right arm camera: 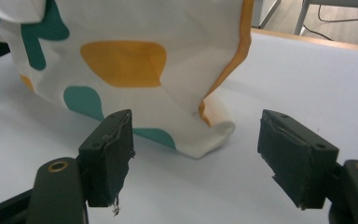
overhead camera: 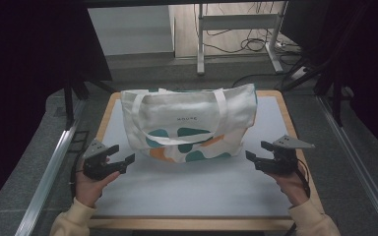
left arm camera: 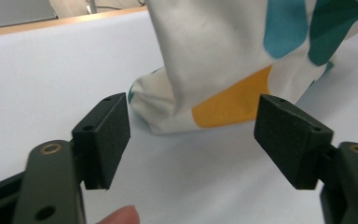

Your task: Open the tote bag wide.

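While both grippers' jaws gape wide, a soft canvas tote bag [overhead camera: 189, 123] slumps between.

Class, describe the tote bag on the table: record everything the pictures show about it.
The tote bag looks like off-white canvas, printed low down with teal and orange blobs and small dark lettering higher up that is too small to read. Two white strap handles hang down its front. It stands slumped and creased at the middle of the white table, toward the far edge, its bottom corners folded onto the surface. Nothing else touches it; the left hand-held gripper and right hand-held gripper wait open on either side.
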